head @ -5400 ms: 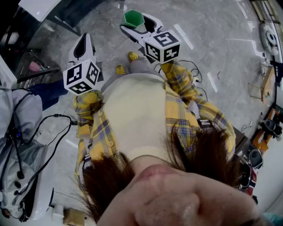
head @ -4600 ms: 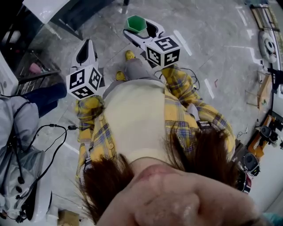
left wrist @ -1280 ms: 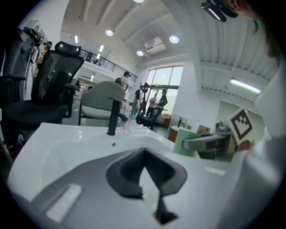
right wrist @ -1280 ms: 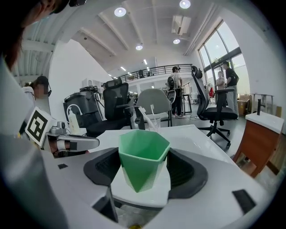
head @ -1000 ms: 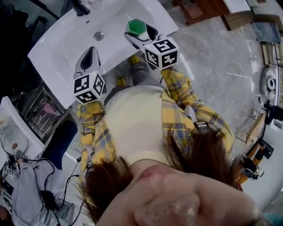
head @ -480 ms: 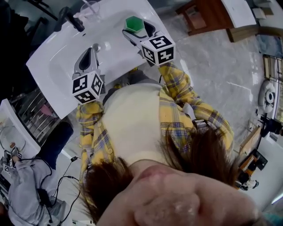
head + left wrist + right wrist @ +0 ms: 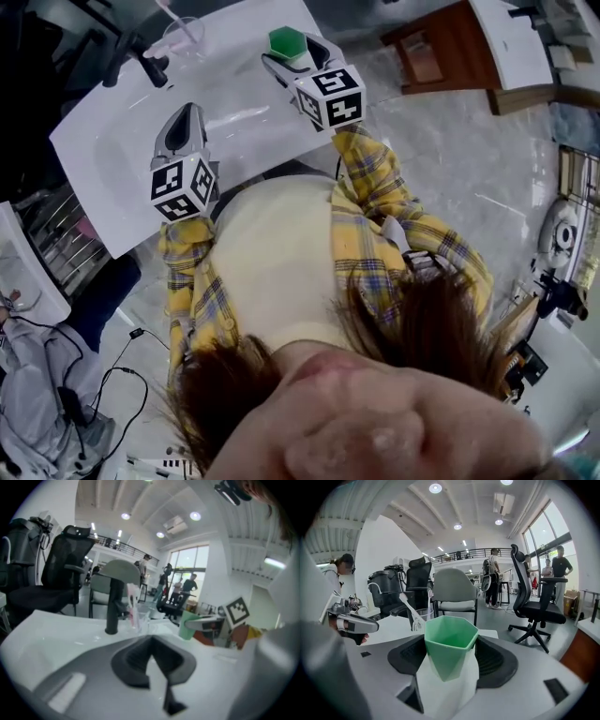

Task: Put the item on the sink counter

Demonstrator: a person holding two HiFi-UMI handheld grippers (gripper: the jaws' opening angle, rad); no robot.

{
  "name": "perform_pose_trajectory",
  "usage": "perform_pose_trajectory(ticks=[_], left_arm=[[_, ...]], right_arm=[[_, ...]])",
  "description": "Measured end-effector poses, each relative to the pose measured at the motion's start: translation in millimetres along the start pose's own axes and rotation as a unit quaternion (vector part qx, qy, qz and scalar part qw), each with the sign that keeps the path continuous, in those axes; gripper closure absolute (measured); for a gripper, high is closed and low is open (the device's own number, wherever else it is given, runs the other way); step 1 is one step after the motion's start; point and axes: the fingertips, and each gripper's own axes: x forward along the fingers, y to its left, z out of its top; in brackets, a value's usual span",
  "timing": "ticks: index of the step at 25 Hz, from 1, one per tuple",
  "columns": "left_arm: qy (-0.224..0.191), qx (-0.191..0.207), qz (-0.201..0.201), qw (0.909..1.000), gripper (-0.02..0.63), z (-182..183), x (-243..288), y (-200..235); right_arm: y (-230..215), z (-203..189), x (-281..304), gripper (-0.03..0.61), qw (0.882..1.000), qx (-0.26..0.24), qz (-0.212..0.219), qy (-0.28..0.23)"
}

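Note:
A green faceted cup [image 7: 286, 41] [image 7: 450, 644] is clamped between the pads of my right gripper [image 7: 290, 54] [image 7: 451, 657], which is shut on it. The cup hangs above the right part of the white sink counter [image 7: 239, 86] [image 7: 389, 620]. My left gripper [image 7: 187, 120] [image 7: 149, 644] hovers over the basin, its jaws shut with nothing between them. The left gripper view shows the cup [image 7: 189, 626] off to the right. Whether the cup touches the counter is hidden.
A black faucet [image 7: 141, 58] [image 7: 112, 606] and a clear glass with a toothbrush [image 7: 180, 36] [image 7: 136, 613] [image 7: 418, 613] stand at the counter's back. A wooden cabinet [image 7: 431, 52] is to the right, a wire rack [image 7: 56, 253] to the left. Office chairs [image 7: 536, 597] and people are beyond.
The view went from bare floor to the sink counter, which now lies under both grippers. The right gripper still holds the green cup, now over the counter's right part.

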Motion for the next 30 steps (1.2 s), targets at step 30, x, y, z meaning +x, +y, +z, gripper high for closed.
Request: perform_pose_trajectory(ticks=[30], left_arm=[[-0.002, -0.011, 0.071, 0.9974, 0.607, 4, 11, -5]], right_arm=[[-66, -10, 48, 0.282, 0.996, -0.081, -0.031, 0.000]])
